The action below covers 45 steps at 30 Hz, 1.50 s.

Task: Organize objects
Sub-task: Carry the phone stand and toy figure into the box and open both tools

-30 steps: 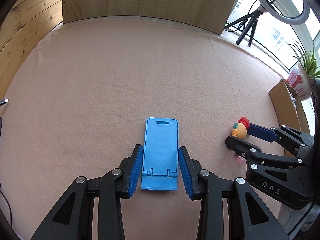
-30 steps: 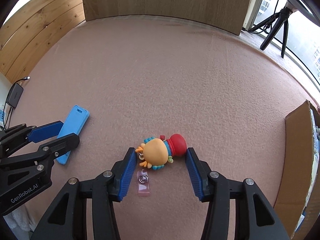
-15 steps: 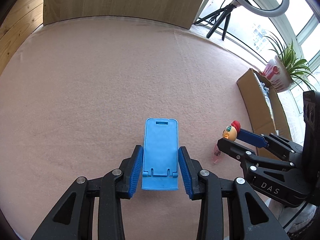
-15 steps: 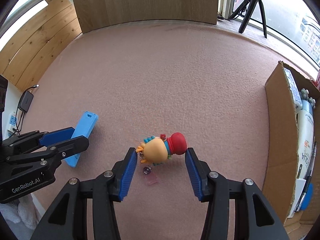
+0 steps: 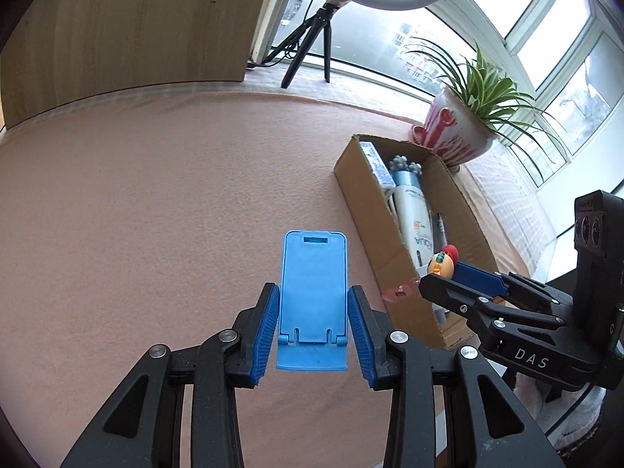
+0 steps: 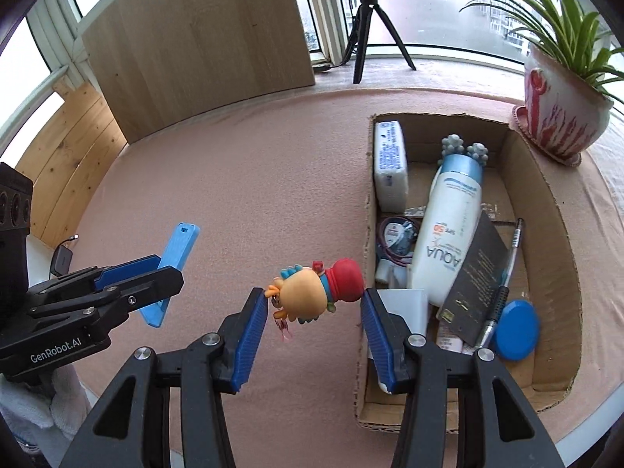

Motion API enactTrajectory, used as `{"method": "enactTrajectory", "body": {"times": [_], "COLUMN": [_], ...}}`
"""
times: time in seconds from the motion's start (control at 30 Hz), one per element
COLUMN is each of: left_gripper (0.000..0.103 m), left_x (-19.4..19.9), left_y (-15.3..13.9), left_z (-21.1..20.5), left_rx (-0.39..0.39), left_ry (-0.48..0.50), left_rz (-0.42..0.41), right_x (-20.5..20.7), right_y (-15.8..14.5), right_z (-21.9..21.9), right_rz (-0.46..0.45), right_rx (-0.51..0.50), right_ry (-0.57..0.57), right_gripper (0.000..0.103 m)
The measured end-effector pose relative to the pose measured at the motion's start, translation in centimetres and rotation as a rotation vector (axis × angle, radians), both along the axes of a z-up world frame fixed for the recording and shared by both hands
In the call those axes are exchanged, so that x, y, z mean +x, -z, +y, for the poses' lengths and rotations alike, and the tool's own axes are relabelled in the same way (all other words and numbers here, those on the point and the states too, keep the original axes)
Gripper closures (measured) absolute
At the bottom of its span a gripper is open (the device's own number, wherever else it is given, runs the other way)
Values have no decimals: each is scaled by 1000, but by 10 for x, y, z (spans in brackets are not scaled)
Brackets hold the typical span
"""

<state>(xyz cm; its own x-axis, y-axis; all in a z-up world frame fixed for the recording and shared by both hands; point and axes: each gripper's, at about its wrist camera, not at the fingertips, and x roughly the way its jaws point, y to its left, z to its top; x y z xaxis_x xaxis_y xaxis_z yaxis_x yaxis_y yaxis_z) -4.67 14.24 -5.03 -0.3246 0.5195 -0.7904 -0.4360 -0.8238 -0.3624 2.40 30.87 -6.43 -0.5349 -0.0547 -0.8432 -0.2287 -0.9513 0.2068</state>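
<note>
My left gripper [image 5: 314, 290] is shut on a flat blue phone stand [image 5: 314, 261], held by its sides above the pink cloth [image 5: 156, 214]. In the right wrist view the stand [image 6: 181, 245] sticks up out of the left gripper [image 6: 167, 269] at the left. My right gripper [image 6: 314, 298] is shut on a small toy figure [image 6: 312, 292] with an orange head and a red hat. A pink tag [image 6: 284, 329] dangles under it. The toy hangs just left of the cardboard box [image 6: 546, 179] wall. The left wrist view shows the toy [image 5: 440, 263] at the box's near end.
The open box [image 5: 362, 202] holds a white lotion bottle [image 6: 448, 234], a white packet [image 6: 390, 163], a black card [image 6: 474, 280], a pen and a blue lid [image 6: 516, 329]. A potted plant [image 6: 557, 117] stands behind it. A tripod [image 6: 366, 27] and a wooden board [image 6: 202, 39] are at the back.
Both grippers have risen off the cloth with the stand and the toy and travelled right. The box, earlier at the right edge, now lies close under the right gripper.
</note>
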Motion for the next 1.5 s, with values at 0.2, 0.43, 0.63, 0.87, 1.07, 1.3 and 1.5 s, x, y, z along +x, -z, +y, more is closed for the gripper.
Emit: {"method": "enactTrajectory", "body": {"times": [0.2, 0.43, 0.63, 0.87, 1.07, 1.3, 1.5], "left_gripper": [64, 64, 64, 64, 64, 64, 64], "left_x": [4, 7, 1, -13, -22, -25, -25], "left_y": [-8, -14, -9, 6, 15, 18, 19], "left_z": [62, 119, 159, 201, 225, 244, 255], "left_rx": [18, 22, 9, -19, -34, -59, -83], "left_ry": [84, 165, 194, 213, 216, 222, 229], "left_rz": [17, 46, 53, 42, 37, 47, 67], "right_x": [26, 46, 55, 61, 63, 66, 69], "right_y": [-10, -12, -2, 8, 12, 17, 20], "right_z": [44, 81, 101, 108, 114, 120, 124], "right_rz": [18, 29, 21, 5, 2, -6, -9], "right_rx": [14, 15, -15, -39, -49, -67, -76], "right_ry": [84, 138, 157, 139, 125, 119, 122], "right_gripper": [57, 57, 57, 57, 57, 57, 57]}}
